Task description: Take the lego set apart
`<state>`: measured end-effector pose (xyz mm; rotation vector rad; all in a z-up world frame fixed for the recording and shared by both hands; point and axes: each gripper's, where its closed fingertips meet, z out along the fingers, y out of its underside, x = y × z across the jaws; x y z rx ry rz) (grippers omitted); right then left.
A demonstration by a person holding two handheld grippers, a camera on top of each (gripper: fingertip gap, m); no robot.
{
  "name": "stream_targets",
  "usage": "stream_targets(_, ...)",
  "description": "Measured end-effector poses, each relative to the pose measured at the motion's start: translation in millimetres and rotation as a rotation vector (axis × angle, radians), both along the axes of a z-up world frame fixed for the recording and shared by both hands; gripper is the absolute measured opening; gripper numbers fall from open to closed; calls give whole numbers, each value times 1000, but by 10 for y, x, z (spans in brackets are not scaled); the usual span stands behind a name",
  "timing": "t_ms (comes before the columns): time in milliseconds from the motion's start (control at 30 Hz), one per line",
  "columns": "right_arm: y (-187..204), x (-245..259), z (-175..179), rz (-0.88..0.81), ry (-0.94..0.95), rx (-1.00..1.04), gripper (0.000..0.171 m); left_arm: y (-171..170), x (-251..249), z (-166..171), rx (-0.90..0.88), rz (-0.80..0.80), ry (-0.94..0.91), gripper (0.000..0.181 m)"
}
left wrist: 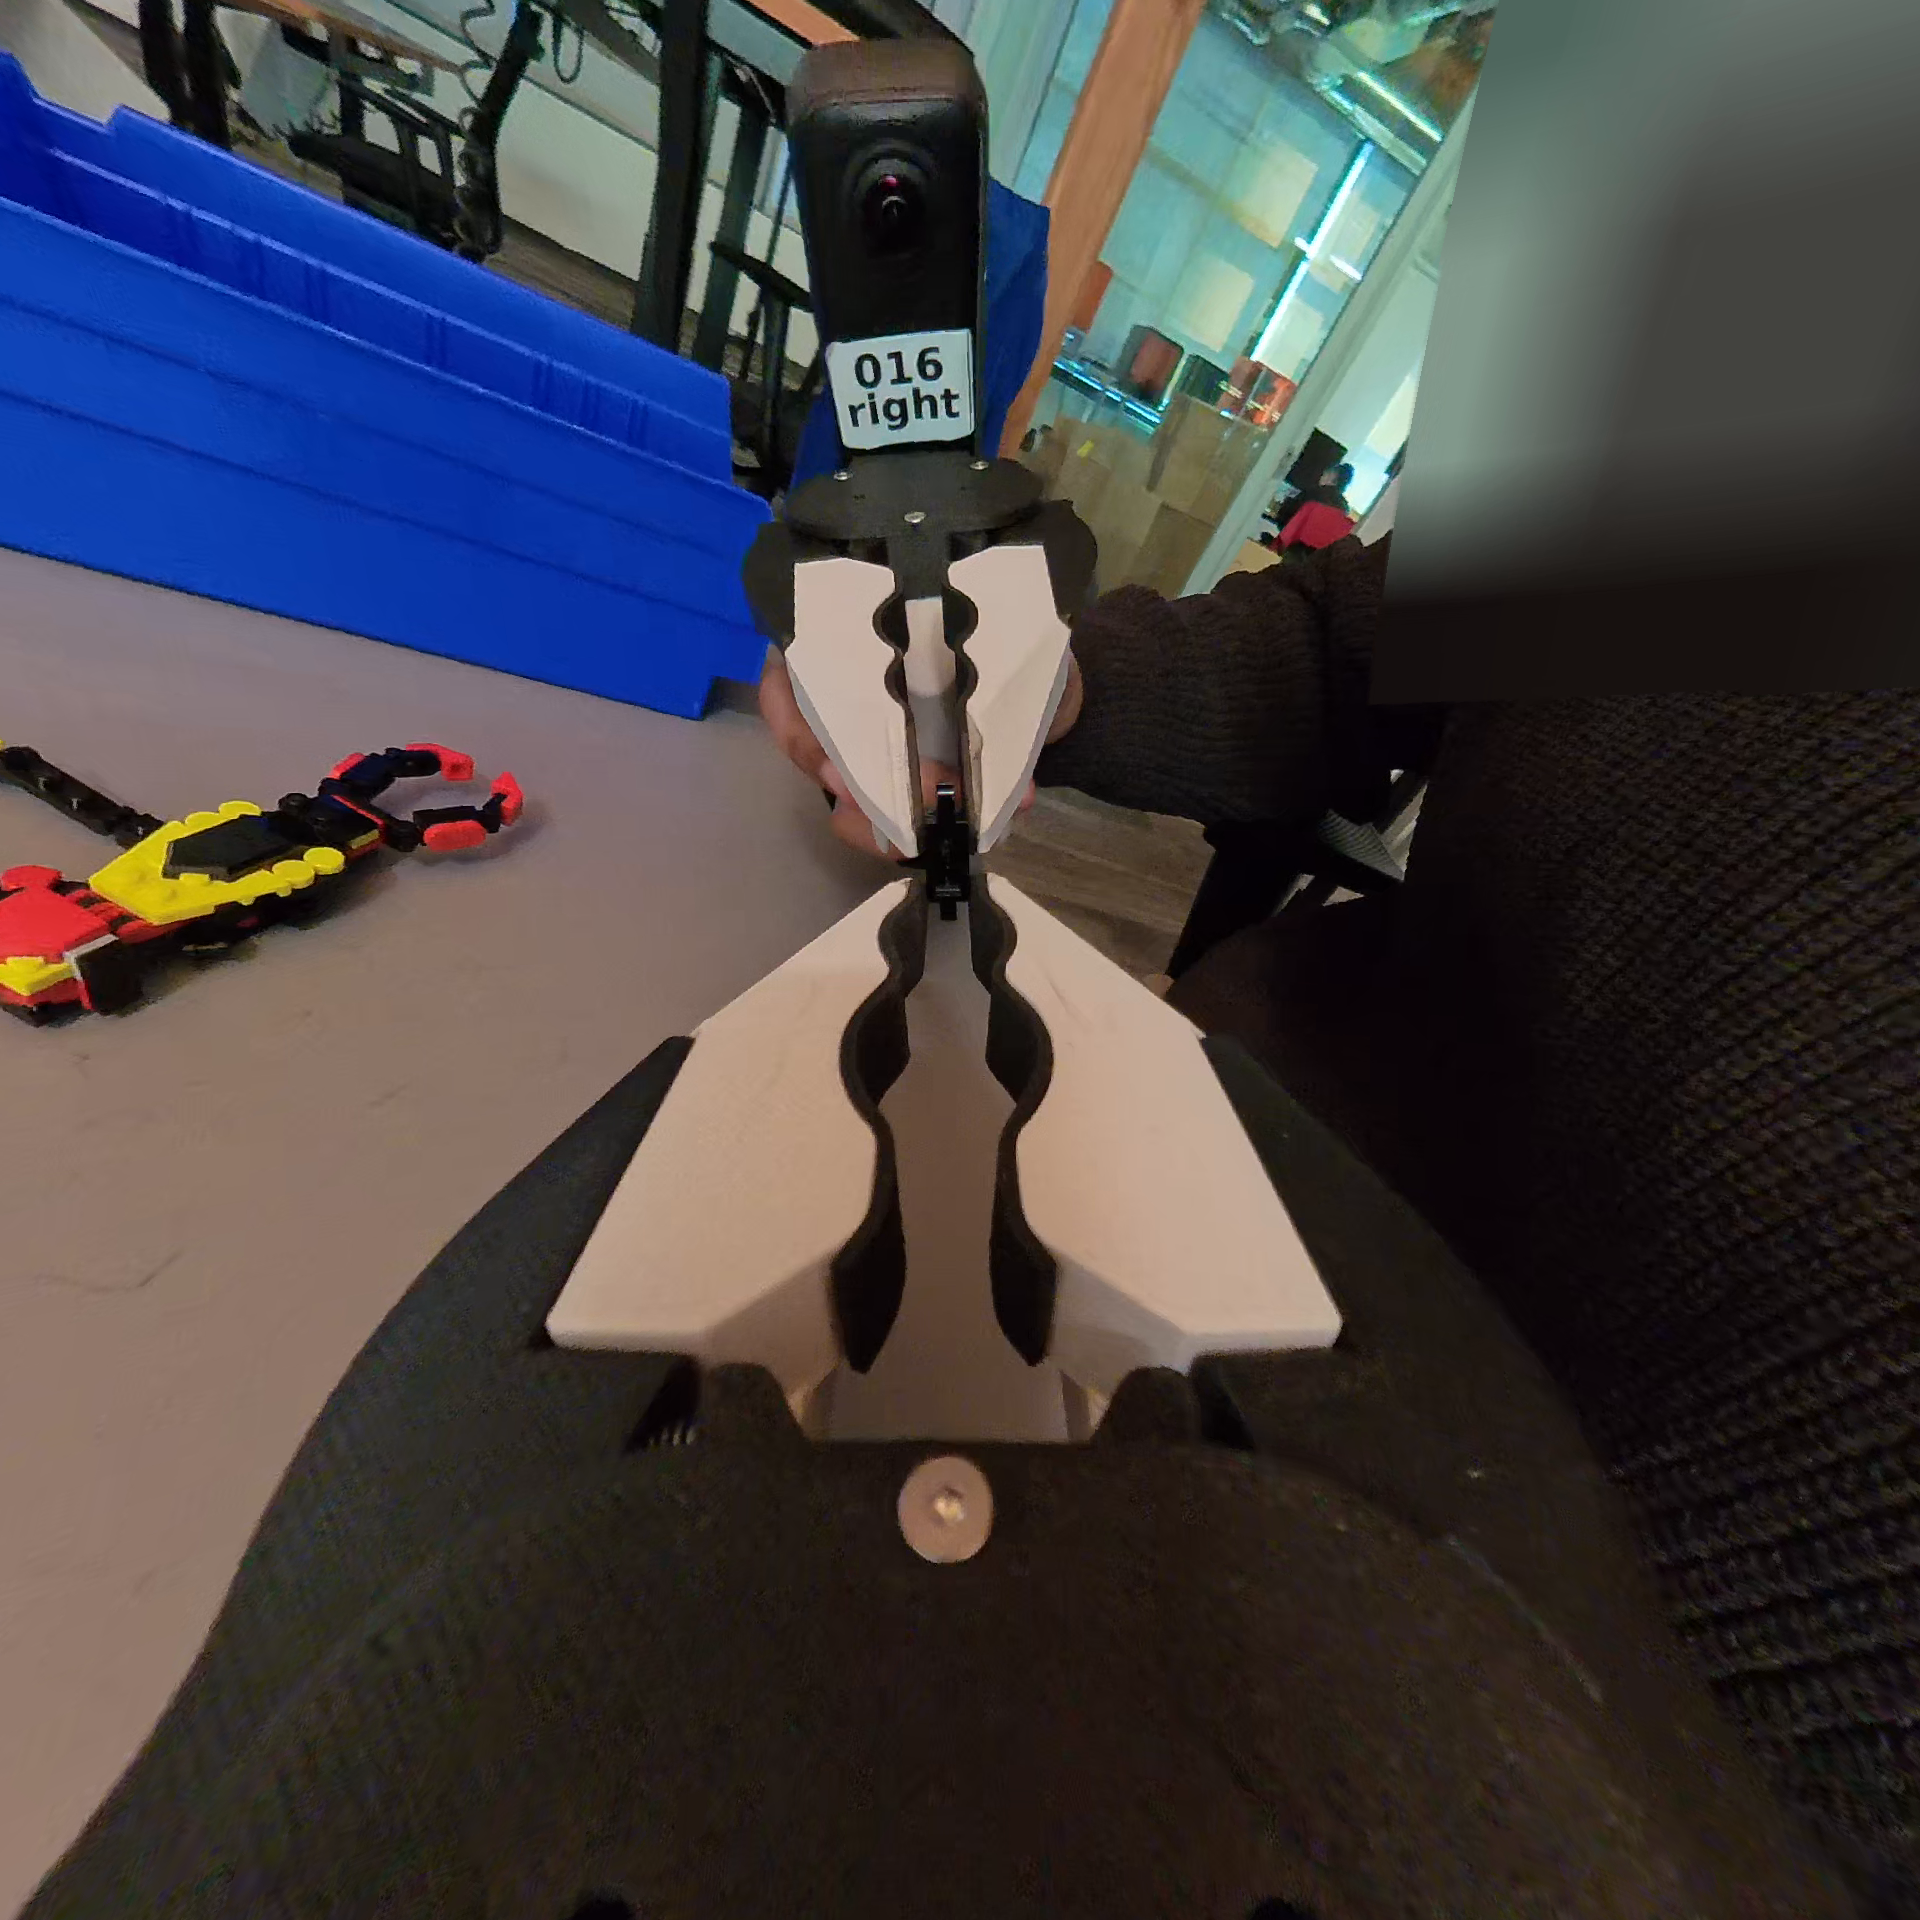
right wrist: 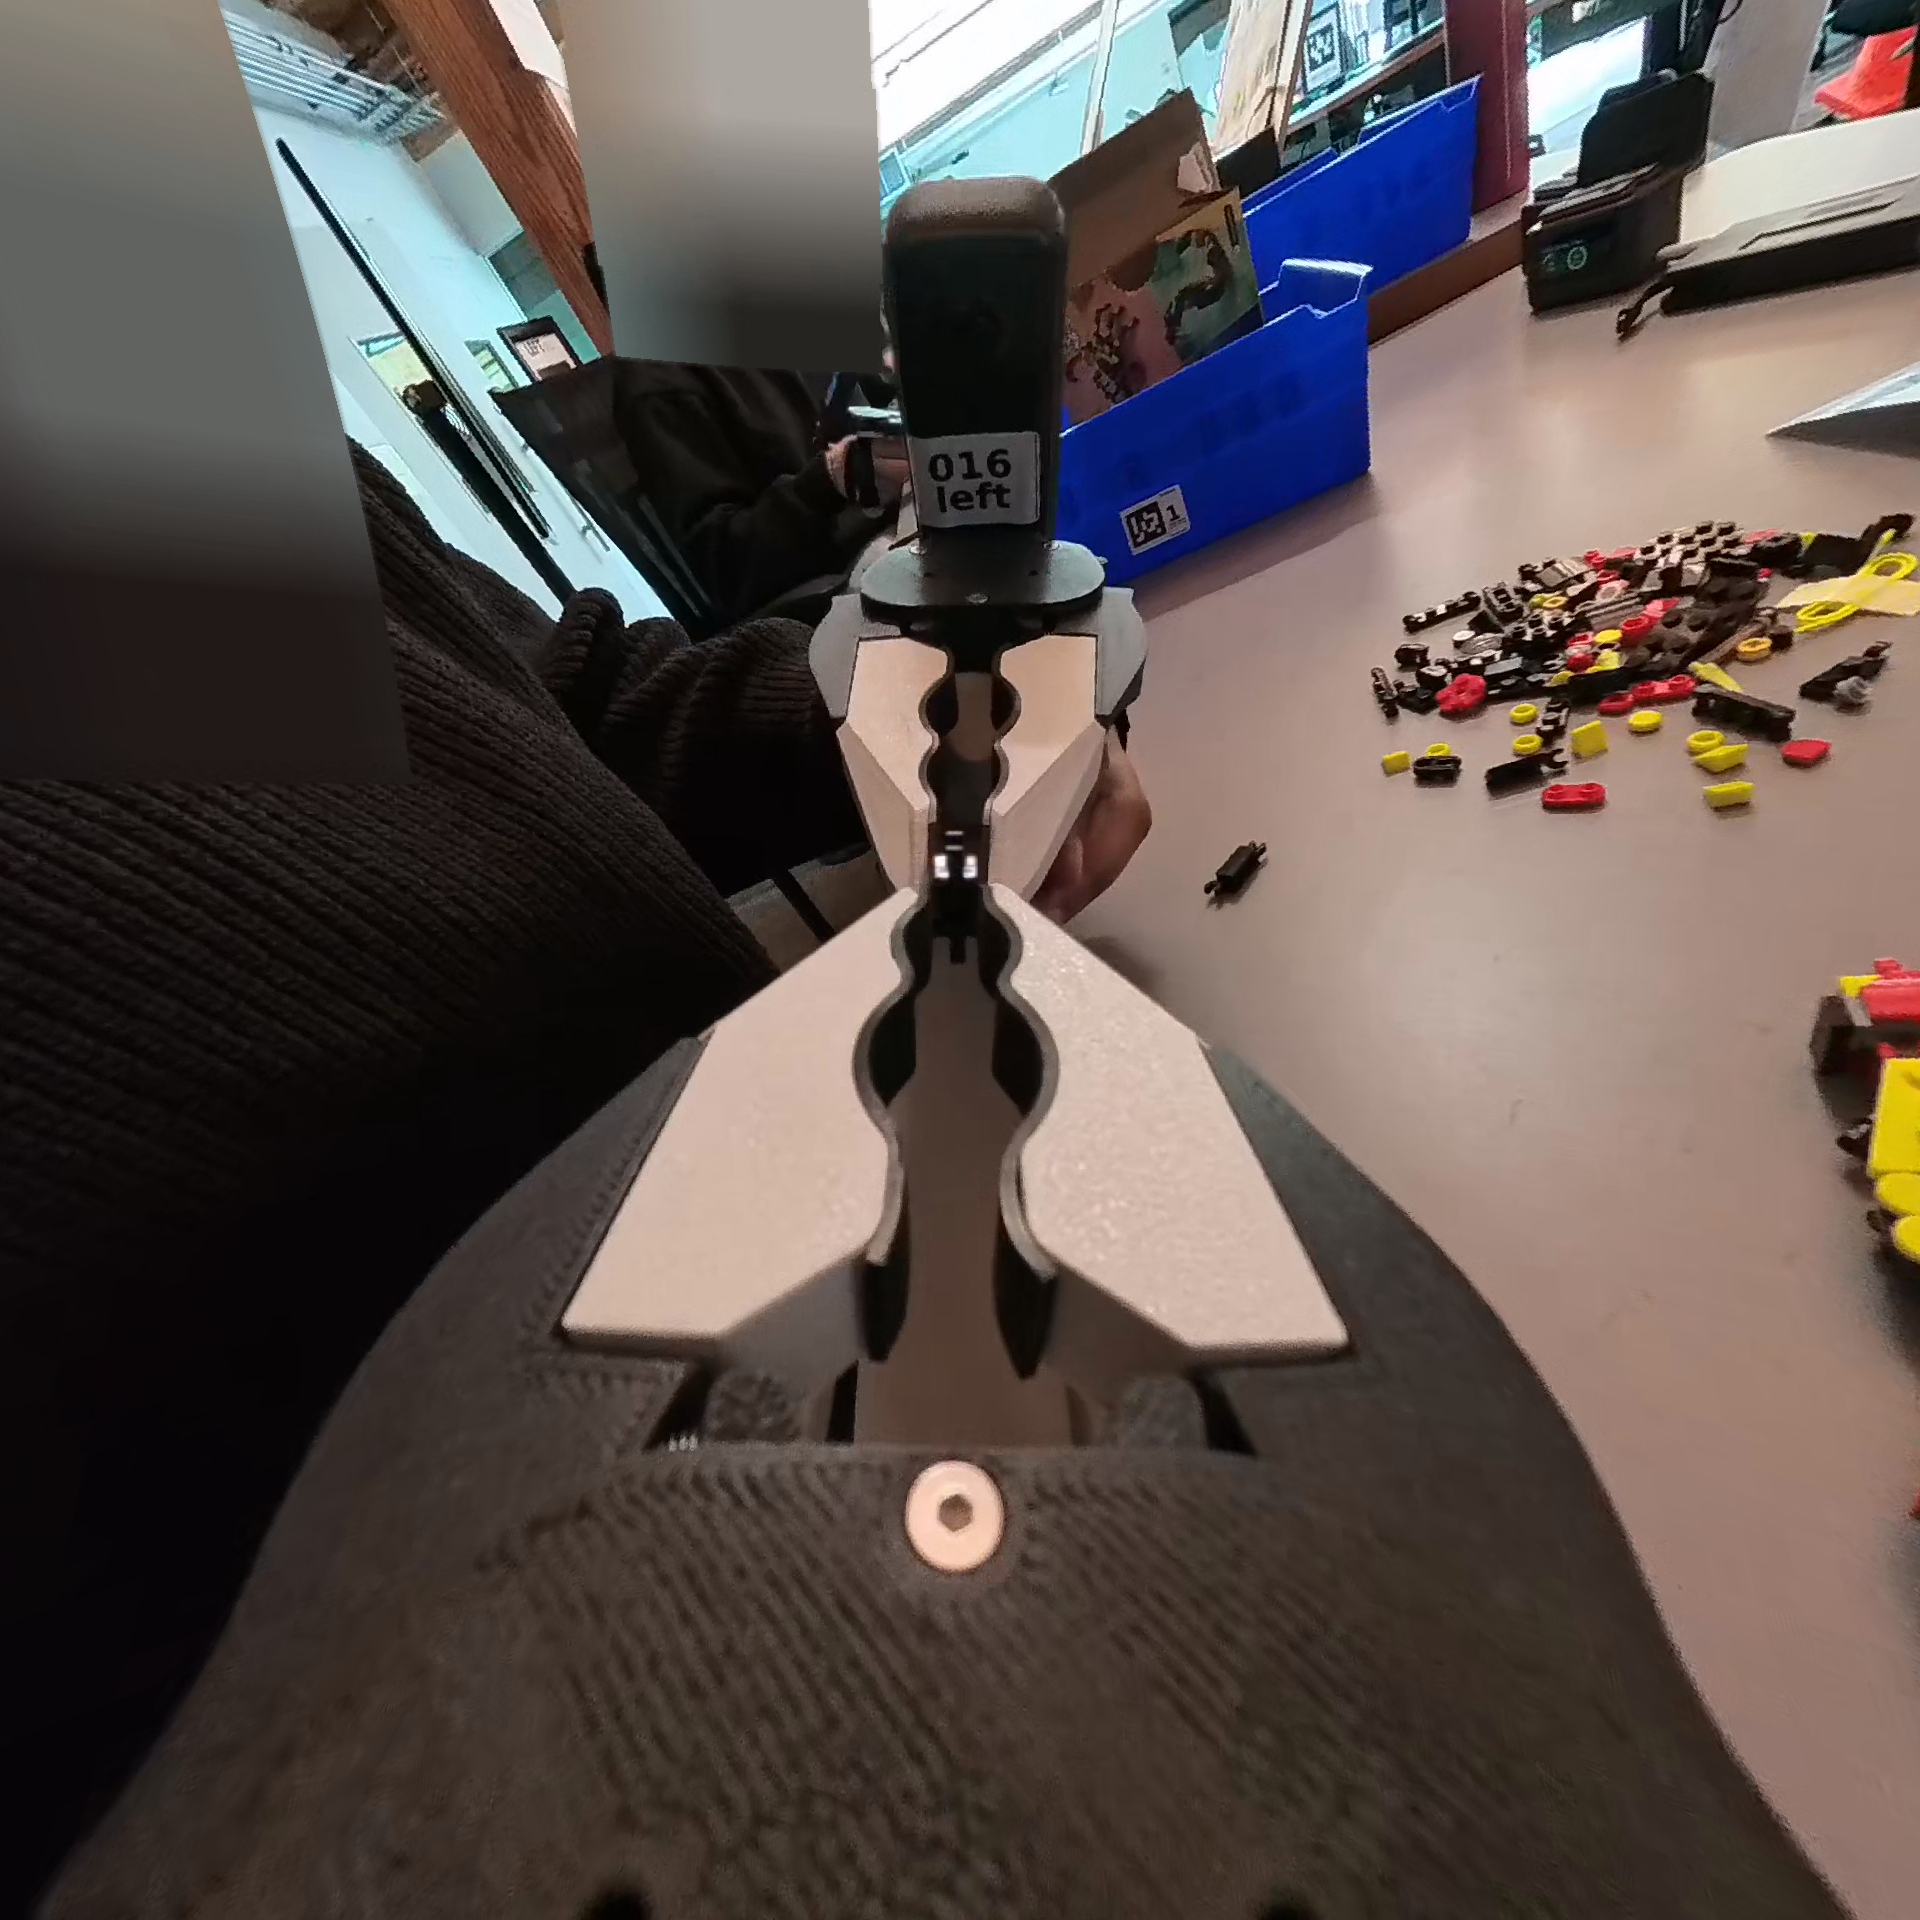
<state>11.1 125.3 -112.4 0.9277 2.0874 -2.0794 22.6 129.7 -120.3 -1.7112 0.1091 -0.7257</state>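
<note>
You pinch one small black lego piece [left wrist: 943, 854] between left hand-held gripper [left wrist: 940, 899] and right hand-held gripper [right wrist: 951, 904], above the tabletop [left wrist: 312, 1143] edge (rest of model [left wrist: 208, 873] lies apart); likely next, pull the tips apart.

Even indoor light fills the room, brightest from the windows [left wrist: 1236, 239] behind, and the grey table [right wrist: 1455, 1039] shows only soft shadows. Both views bend strongly toward their edges. Nearest the lens, each gripper's black base blurs, while bricks [right wrist: 1621, 675] on the table stay fairly sharp
</note>
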Motion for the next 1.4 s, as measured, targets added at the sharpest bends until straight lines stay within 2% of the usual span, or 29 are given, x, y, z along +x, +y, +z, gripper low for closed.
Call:
stream_targets(100,0,13,-47,14,-19,24,6,5,-29,30,19,21,3,13)
stream_targets(167,-6,15,-63,13,-20,35,6,-5,-35,31,16,18,1,5)
stream_targets(733,-4,6,-40,5,11,23,7,3,-33,27,12,18,10,4)
stream_targets(867,-19,23,0,11,33,12,18,6,-39,53,23,25,9,4)
stream_targets(933,-30,28,10,13,33,9,18,0,-15,75,28,14,6,4)
stream_targets(1133,-7,40,86,15,28,-10,13,14,6,138,23,35,12,3)
stream_targets(1167,11,33,108,6,35,-9,6,19,-11,159,29,53,16,4)
stream_targets(1400,19,64,127,2,79,42,6,28,14,163,15,61,37,4)
